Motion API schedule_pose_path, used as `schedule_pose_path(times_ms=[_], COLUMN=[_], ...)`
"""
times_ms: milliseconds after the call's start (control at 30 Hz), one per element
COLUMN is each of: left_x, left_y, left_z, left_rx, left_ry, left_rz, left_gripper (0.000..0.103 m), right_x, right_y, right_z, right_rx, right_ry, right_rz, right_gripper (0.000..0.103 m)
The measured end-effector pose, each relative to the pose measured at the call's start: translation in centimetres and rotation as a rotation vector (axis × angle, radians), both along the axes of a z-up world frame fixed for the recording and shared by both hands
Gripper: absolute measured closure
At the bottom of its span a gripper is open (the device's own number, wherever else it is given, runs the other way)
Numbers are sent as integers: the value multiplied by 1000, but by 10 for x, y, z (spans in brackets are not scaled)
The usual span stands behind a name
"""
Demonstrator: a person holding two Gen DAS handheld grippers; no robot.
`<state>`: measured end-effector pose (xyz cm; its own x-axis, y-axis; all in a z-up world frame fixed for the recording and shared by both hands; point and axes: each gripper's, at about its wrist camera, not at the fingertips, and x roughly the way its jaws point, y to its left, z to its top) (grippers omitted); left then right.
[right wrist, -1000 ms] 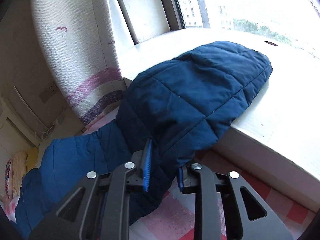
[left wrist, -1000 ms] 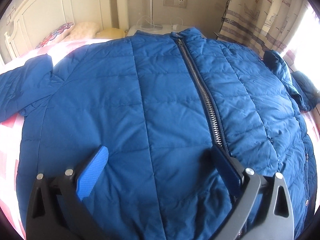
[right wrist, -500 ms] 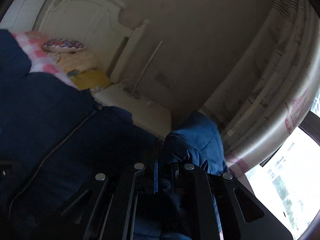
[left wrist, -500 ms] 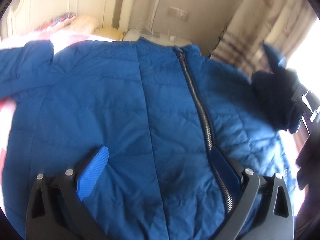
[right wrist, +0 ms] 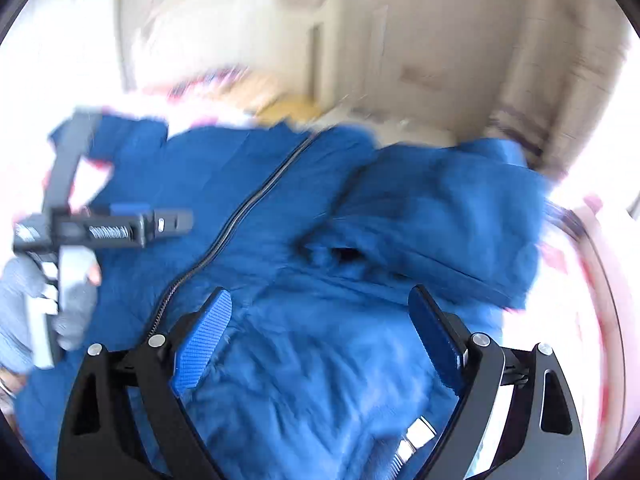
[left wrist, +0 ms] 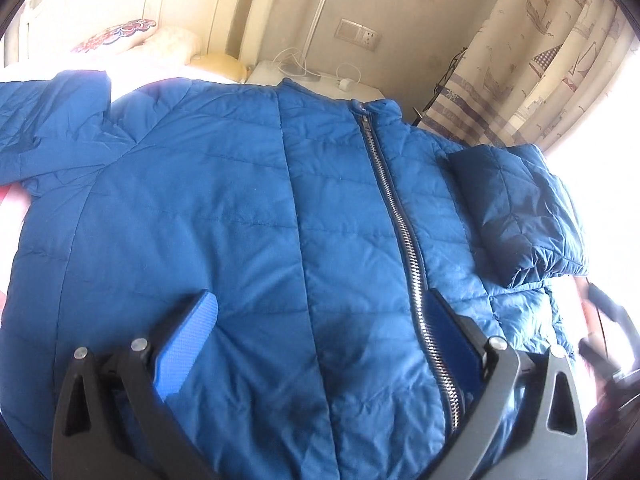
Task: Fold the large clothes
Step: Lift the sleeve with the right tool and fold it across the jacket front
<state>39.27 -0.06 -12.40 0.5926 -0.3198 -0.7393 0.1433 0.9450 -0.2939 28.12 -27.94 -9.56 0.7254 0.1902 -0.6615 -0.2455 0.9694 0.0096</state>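
One jacket (left wrist: 248, 208), one sleeve (left wrist: 516, 208) folded; both grippers (left wrist: 320, 320) (right wrist: 320, 320) wide open, the right's jaws just opened, empty.

One blue jacket (left wrist: 240, 220) is lying on one bed (left wrist: 8, 200), showing one zipper (left wrist: 394, 208) and two sleeves; two pillows (left wrist: 120, 34) are resting far left, one curtain (left wrist: 540, 52) is hanging far right.

We find no text, label, brand or number that we can read in either view. The curtain (left wrist: 560, 52) carries printed pictures of sailing boats and lighthouses, but no words. On the left gripper (right wrist: 108, 228), seen from the right wrist, a pale marking sits on its black body, and blur keeps us from reading it.
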Motion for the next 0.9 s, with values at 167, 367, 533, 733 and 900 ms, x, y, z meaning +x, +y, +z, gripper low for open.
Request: schedule_pose_path(times_ms=[167,367,533,733,900], left_x=[0,-1,-2,-2,-1], left_y=[-2,0,6,13,16], left_z=[0,0,1,1,1], left_rx=[14,3,-33,-85,-119], left_ry=[-1,-2,-2,-1,-2], left_rz=[1,0,2,2,1], left_gripper=[2,2,2,2,2], right_x=[-9,40,50,80,75], right_y=[-100,-131,-71,30,17], right_z=[6,-16,20,45,47], right_rx=[385,556,334,251,363], right_ry=[-42,84,-60,-40,-69], right_rz=[-338,-382,-297,55,30], right_gripper=[25,46,79,68,41])
